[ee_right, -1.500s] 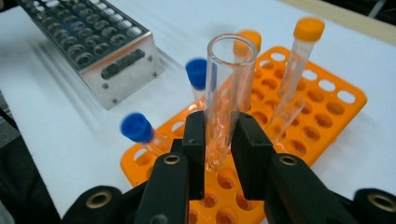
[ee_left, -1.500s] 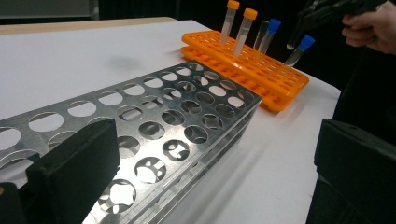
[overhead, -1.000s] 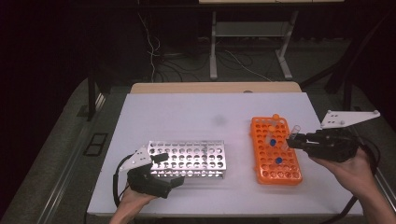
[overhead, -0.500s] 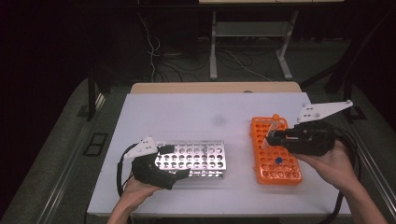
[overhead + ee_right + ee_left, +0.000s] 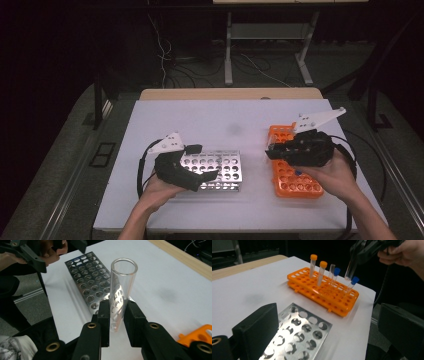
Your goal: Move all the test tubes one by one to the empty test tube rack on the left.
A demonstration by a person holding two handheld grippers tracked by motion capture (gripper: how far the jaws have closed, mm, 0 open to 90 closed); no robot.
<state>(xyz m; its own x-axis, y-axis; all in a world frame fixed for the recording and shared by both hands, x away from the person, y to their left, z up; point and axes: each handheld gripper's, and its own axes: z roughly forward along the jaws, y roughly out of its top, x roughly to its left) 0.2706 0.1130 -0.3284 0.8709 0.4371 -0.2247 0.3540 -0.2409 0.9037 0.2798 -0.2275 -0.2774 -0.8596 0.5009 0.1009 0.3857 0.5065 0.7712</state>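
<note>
My right gripper (image 5: 272,151) is shut on a clear uncapped tube (image 5: 122,290), which stands upright between its pads above the white table. It hangs over the left edge of the orange rack (image 5: 295,182). The left gripper view shows that tube (image 5: 350,270) lifted above the orange rack (image 5: 322,296), where two orange-capped tubes (image 5: 313,262), two blue-capped tubes (image 5: 353,283) and a clear one stand. My left gripper (image 5: 202,162) is open with nothing between its jaws, and it hovers over the left end of the empty metal rack (image 5: 222,167).
The white table (image 5: 230,122) has bare room between the two racks and behind them, with a faint grey smudge (image 5: 233,129). A wooden strip (image 5: 230,94) runs along the far edge. Cables trail from both grippers, and dark floor surrounds the table.
My right gripper has carried the clear tube leftward, from the orange rack's right side to its left edge. My left gripper has risen and moved right over the metal rack's end.
</note>
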